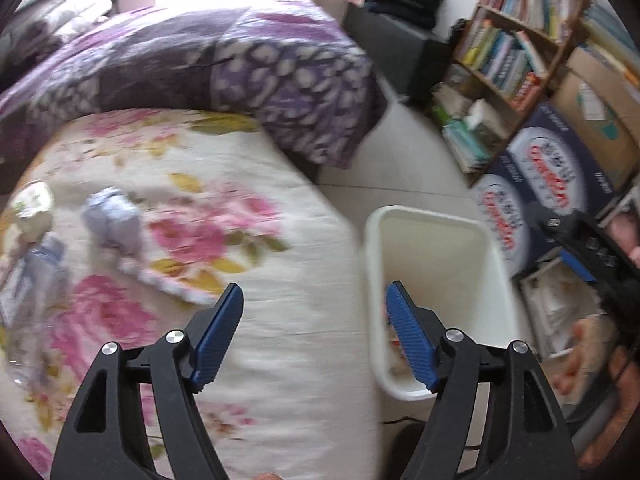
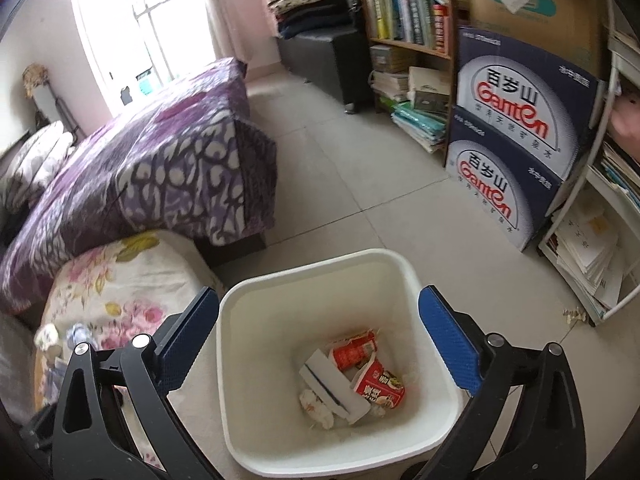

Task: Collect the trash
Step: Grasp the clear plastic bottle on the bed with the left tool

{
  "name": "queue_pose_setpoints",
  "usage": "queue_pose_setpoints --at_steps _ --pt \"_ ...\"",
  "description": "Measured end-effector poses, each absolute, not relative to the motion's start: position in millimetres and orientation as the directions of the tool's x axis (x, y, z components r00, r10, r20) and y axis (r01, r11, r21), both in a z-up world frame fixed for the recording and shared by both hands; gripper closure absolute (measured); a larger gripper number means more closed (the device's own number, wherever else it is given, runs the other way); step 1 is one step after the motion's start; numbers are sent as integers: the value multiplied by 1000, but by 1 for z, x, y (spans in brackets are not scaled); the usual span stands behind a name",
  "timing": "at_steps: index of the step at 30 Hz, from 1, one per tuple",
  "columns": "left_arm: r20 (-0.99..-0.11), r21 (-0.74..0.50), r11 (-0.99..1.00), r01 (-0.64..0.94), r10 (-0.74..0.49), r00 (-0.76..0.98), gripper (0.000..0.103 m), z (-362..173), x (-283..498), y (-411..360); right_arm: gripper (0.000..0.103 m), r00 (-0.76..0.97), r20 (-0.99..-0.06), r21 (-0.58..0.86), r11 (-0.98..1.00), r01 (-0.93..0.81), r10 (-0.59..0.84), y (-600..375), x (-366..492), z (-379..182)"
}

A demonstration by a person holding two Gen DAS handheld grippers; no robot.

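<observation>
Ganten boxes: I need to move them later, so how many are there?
2: upper Ganten box sits stacked on the lower Ganten box, beside the bookshelf. Others may be hidden.

White square bin point(image 2: 320, 276) upright on tiled floor, just beside bed edge. Inside at bottom: two crumpled red cartons point(image 2: 370, 372), white flat box point(image 2: 326, 380), wadded tissue point(image 2: 316, 404). On floral bedspread: crumpled pale-blue wrapper point(image 1: 114, 222), blurred; further scraps point(image 1: 34, 220) at left edge, indistinct.

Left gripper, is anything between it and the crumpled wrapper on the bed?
Nothing visible. The left gripper is open over bare floral bedding, and the wrapper lies ahead to its left with only sheet between them.
</observation>
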State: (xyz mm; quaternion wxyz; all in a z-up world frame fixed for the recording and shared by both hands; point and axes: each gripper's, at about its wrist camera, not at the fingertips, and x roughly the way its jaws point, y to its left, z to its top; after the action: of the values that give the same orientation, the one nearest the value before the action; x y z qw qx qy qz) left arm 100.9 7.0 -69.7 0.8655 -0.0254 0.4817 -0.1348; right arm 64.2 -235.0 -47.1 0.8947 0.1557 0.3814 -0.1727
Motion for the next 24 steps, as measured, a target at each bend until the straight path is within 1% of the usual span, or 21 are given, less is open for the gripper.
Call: queue_pose_setpoints --at_steps 7,12,14,16,17,19,22,24 --pt "-884 26 994 107 -27 468 26 -86 118 65 7 628 -763 90 937 337 -152 -198 79 -57" --pt "-901 192 978 83 142 409 26 -98 132 115 7 627 -773 40 979 198 -95 -155 94 -66" --pt "-905 222 972 76 176 387 25 -101 136 131 7 627 -777 26 991 130 -62 -135 101 -70" --pt "-903 275 960 59 237 359 25 -108 141 151 7 621 -783 20 997 74 -31 -119 107 -75" --pt "-901 290 956 55 253 352 25 -110 141 158 7 611 -792 19 1000 16 6 -103 112 -80" --pt "-899 310 949 48 277 340 25 -113 142 176 7 602 -798 21 999 -46 45 -86 118 -85" --pt "-908 313 949 31 289 303 25 -119 144 198 7 561 -814 51 980 -193 153 -51 128 -96" --pt "-915 309 951 24 290 281 25 -124 145 208 7 536 -823 50 963 -263 189 -29 132 -104"
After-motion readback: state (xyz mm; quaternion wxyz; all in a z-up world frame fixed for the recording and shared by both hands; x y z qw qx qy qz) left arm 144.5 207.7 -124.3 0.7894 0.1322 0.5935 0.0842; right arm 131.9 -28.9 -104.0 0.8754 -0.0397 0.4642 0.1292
